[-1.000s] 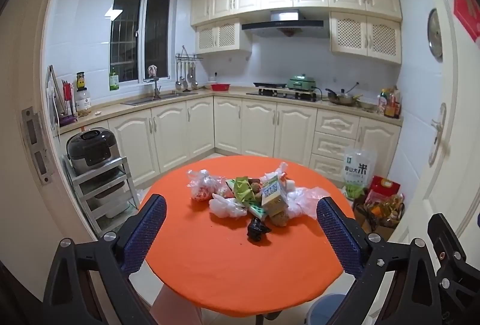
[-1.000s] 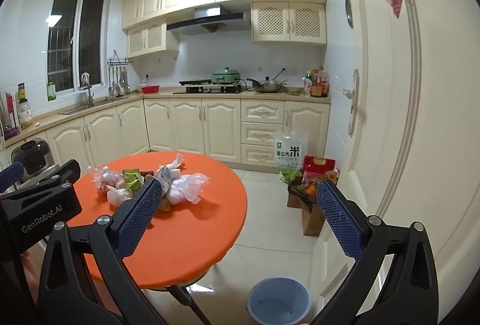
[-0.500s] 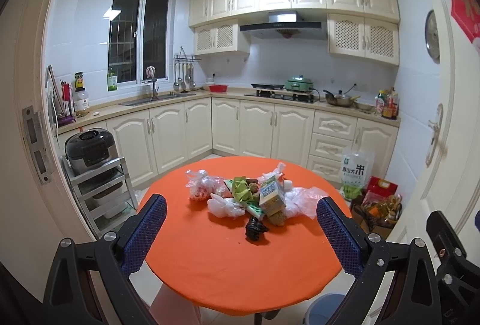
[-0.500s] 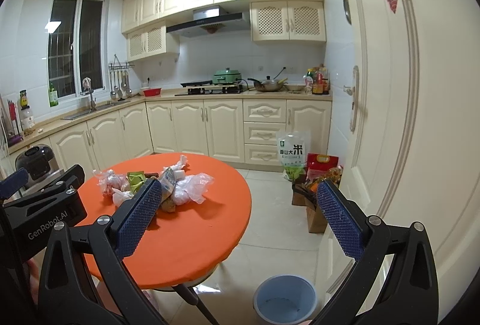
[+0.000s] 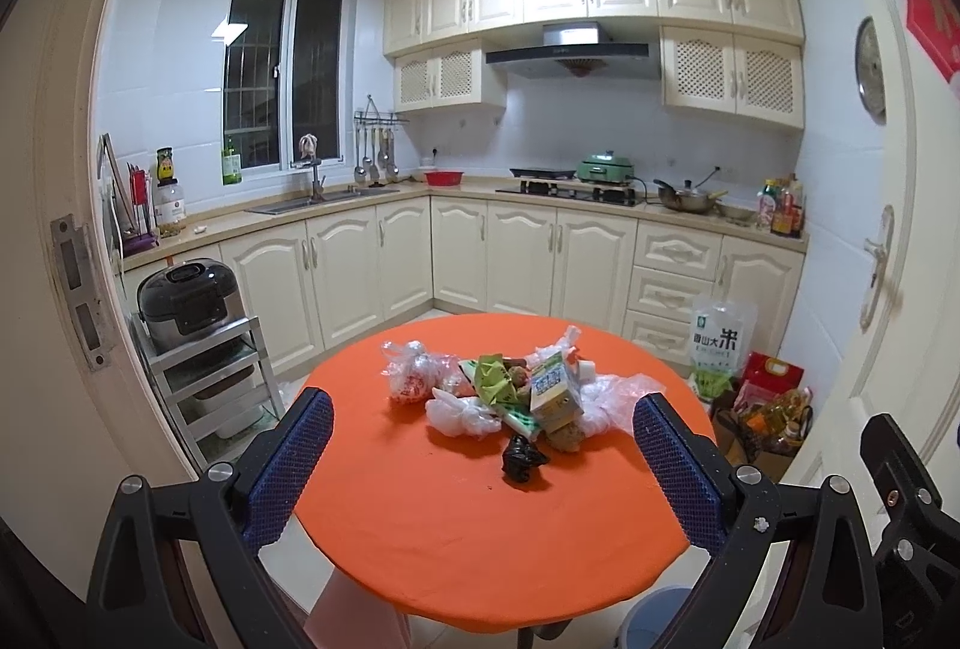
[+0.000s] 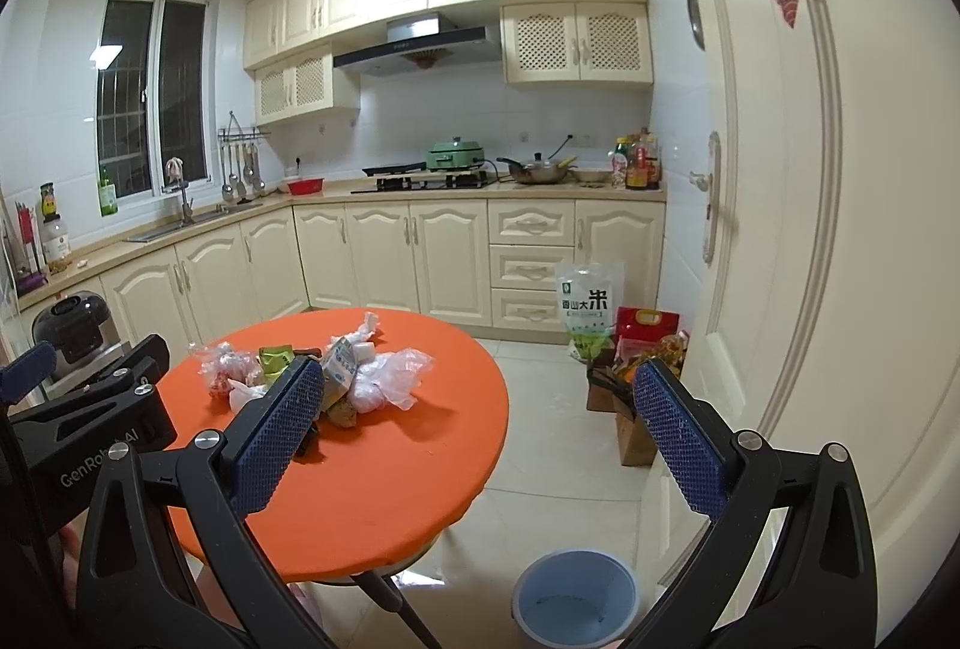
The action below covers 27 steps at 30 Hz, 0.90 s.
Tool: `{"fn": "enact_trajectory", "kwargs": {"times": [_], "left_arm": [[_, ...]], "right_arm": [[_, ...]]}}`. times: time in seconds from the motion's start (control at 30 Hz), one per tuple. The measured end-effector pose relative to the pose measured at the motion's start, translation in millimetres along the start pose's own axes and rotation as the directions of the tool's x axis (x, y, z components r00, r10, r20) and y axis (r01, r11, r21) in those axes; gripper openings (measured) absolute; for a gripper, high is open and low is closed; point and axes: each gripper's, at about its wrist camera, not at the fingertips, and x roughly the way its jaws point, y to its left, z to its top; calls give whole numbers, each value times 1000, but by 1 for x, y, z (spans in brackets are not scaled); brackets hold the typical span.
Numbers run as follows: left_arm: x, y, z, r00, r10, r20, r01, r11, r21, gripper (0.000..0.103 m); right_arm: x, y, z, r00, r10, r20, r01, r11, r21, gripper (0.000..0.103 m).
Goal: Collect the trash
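On the round orange tabletop (image 5: 456, 517), mid-surface toward the far edge: heap of plastic bags, carton and wrappers (image 5: 510, 388). Left hand-held gripper (image 5: 480, 460) and right hand-held gripper (image 6: 477, 433) both spread wide, empty. Approach step; next, reach in, pinch one piece, drop into the pale blue round bin (image 6: 575, 598) on the floor.

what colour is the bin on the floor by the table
The bin is pale blue, seen best in the right wrist view.

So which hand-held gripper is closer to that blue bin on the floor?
Right: the bin sits just below it. The left hangs over the table.
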Motion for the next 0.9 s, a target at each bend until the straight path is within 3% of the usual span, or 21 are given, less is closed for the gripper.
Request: {"fn": "enact_trajectory", "kwargs": {"times": [0.9], "left_arm": [[4, 3, -4, 1000, -23, -14, 23, 1000, -2, 99]], "right_arm": [[1, 3, 1, 1000, 17, -21, -17, 1000, -1, 103]]}}
